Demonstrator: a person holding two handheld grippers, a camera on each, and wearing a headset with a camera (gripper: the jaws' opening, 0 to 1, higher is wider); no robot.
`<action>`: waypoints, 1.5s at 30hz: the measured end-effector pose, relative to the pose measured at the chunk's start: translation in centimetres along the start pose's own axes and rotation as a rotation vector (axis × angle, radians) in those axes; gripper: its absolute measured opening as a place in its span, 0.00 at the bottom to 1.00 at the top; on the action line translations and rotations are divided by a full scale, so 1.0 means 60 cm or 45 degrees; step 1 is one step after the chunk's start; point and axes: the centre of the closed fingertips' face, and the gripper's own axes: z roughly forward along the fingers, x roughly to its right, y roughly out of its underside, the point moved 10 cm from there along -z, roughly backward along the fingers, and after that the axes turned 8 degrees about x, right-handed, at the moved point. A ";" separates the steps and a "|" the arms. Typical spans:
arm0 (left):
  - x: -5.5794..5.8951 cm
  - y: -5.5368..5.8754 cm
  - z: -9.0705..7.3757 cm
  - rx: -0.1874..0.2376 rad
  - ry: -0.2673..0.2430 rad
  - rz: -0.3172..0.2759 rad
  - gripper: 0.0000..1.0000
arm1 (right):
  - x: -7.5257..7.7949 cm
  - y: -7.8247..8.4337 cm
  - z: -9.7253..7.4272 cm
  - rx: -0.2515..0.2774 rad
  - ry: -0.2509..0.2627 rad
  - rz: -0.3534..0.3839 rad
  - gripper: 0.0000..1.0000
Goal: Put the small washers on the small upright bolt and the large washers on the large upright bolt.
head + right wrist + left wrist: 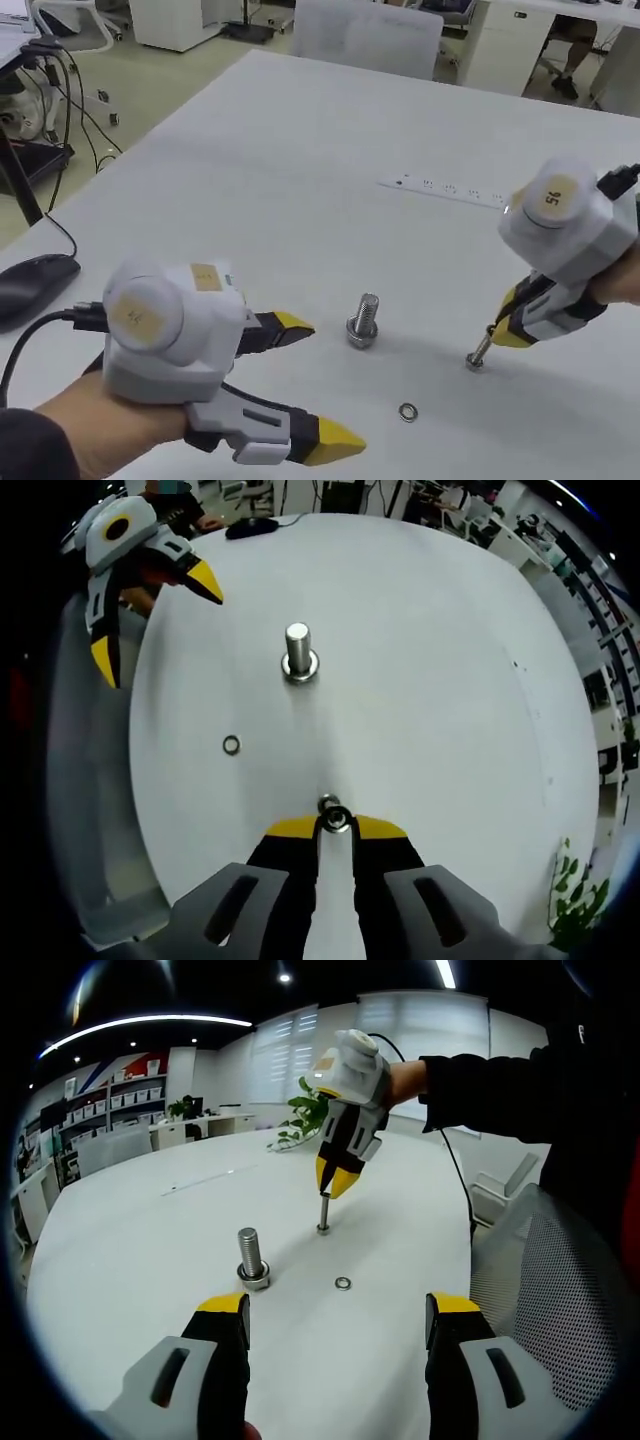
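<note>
Left gripper (325, 383) gaping, right gripper (498, 337) pinching one washer (335, 820) atop small bolt (478, 353), one large bolt (364, 320), one loose washer (407, 412) nearby.

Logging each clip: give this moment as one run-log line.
left gripper open, hovering | right gripper shut on small washer over small bolt | loose washer on table

Bench (300, 150) white. Left tongs (325, 385), right tongs (503, 335): yellow tips, grey bodies. Large bolt (363, 320), small bolt (478, 355), washer (407, 411) silver.
</note>
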 end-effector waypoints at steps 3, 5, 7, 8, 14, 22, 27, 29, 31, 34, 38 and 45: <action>0.000 0.000 -0.001 -0.001 -0.002 -0.001 0.71 | 0.001 0.000 0.003 -0.002 -0.004 0.000 0.13; -0.001 0.000 -0.001 -0.001 -0.004 -0.001 0.71 | 0.001 0.000 0.004 0.000 -0.007 0.005 0.13; -0.001 0.001 -0.001 -0.001 -0.005 -0.002 0.71 | 0.001 0.001 0.006 -0.001 -0.009 0.009 0.13; -0.001 0.001 -0.002 -0.002 -0.005 -0.002 0.71 | 0.001 0.001 0.007 -0.004 -0.011 0.009 0.13; -0.002 0.002 -0.003 -0.004 -0.007 -0.005 0.71 | 0.000 0.002 0.014 -0.009 -0.020 0.009 0.13; -0.002 0.003 -0.004 -0.009 -0.008 -0.007 0.71 | 0.001 0.008 0.030 -0.012 -0.029 0.011 0.13; -0.002 0.004 -0.004 -0.013 -0.010 -0.009 0.71 | -0.001 0.012 0.045 -0.021 -0.040 0.018 0.13; -0.003 0.004 -0.004 -0.014 -0.011 -0.008 0.71 | -0.001 0.015 0.051 -0.021 -0.041 0.018 0.13; -0.003 0.004 -0.004 -0.014 -0.011 -0.009 0.71 | -0.003 0.017 0.056 -0.023 -0.045 0.017 0.13; -0.003 0.004 -0.004 -0.015 -0.012 -0.009 0.71 | -0.003 0.018 0.063 -0.027 -0.047 0.019 0.13; -0.003 0.004 -0.004 -0.016 -0.013 -0.009 0.71 | -0.003 0.019 0.069 -0.023 -0.049 0.019 0.13; -0.003 0.005 -0.005 -0.016 -0.013 -0.011 0.71 | -0.001 0.020 0.077 -0.030 -0.047 0.001 0.13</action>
